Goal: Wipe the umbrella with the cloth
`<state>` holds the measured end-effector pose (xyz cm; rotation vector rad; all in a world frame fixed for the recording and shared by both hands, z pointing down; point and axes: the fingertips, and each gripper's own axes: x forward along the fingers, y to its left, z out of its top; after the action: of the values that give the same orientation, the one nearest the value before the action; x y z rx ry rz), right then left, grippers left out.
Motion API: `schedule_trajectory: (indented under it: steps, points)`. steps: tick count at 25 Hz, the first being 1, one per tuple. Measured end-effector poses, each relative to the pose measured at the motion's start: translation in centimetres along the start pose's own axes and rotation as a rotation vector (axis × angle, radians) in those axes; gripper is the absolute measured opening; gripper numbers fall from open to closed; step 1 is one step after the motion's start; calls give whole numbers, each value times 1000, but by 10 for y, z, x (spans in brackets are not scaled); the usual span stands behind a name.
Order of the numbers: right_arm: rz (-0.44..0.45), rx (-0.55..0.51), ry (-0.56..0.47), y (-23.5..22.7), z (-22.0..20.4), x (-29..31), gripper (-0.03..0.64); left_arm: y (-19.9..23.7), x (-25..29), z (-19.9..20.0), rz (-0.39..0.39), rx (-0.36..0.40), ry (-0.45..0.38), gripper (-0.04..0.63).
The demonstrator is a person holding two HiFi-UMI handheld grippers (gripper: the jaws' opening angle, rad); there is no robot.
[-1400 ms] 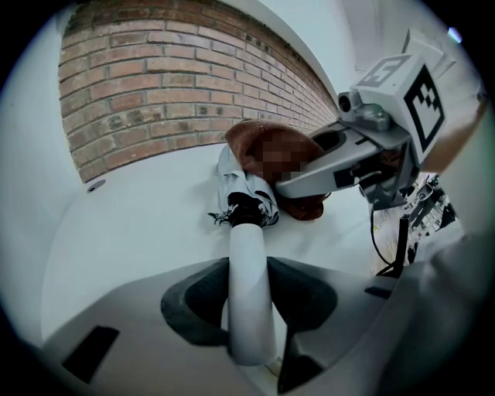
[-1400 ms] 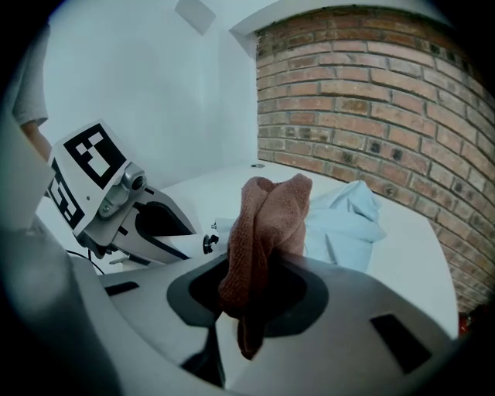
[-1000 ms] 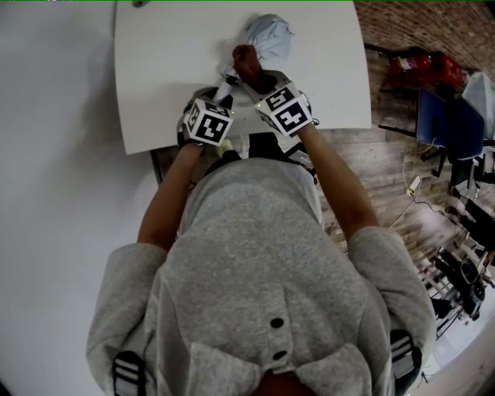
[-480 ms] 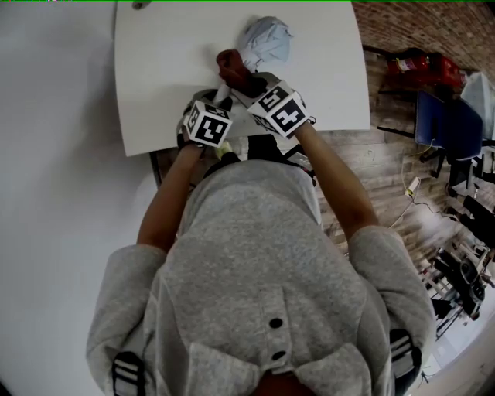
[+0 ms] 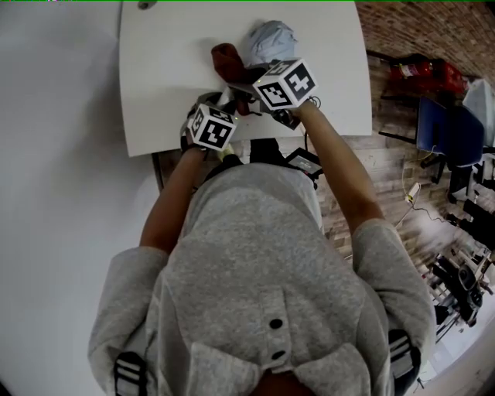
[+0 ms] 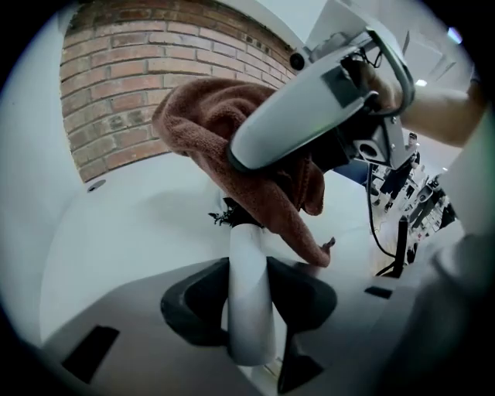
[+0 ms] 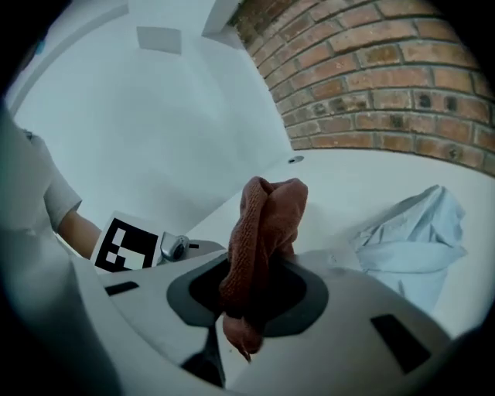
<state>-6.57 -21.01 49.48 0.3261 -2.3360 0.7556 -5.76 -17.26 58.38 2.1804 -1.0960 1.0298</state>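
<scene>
A folded light-blue umbrella (image 5: 271, 40) lies on the white table (image 5: 162, 69); its bunched fabric (image 7: 414, 232) shows at the right of the right gripper view. My left gripper (image 6: 249, 302) is shut on the umbrella's white handle (image 6: 249, 263), which runs up between its jaws. My right gripper (image 7: 251, 298) is shut on a brown cloth (image 7: 263, 232). The cloth (image 6: 224, 131) hangs over the top of the handle in the left gripper view, under the right gripper's body (image 6: 309, 116). From the head view the cloth (image 5: 227, 62) sits just left of the canopy. Where handle meets canopy is hidden.
A small dark round fitting (image 5: 143, 5) sits at the table's far edge. A brick wall (image 7: 387, 69) stands behind the table. On the wooden floor to the right are a red object (image 5: 418, 66), a blue chair (image 5: 445, 124) and cables and equipment.
My right gripper has risen and rolled, carrying the cloth up and to the left, off the canopy's side. The left gripper and the handle have stayed put.
</scene>
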Motion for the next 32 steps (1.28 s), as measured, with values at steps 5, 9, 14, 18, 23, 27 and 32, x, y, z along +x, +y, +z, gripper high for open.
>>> schedule_trajectory:
  steps: [5, 9, 14, 18, 23, 27, 32]
  points:
    - [-22, 60, 54, -23, 0, -1, 100, 3, -1, -1, -1, 0, -4, 155]
    - [-56, 68, 76, -36, 1, -2, 100, 3, -1, -2, -9, 0, -2, 155]
    - [-99, 26, 115, -46, -1, -4, 100, 2, 1, -4, -15, 0, -2, 155]
    - [-139, -8, 139, -54, -2, -10, 100, 2, 0, -7, -19, -1, 0, 155]
    - [-200, -34, 142, -69, 2, -18, 100, 2, 1, -6, -17, 7, 0, 155]
    - [-266, -62, 144, -81, 5, -29, 100, 1, -1, -4, -15, 3, 3, 155]
    - [-310, -81, 149, -92, 8, -36, 101, 1, -1, -6, -12, 5, -1, 155]
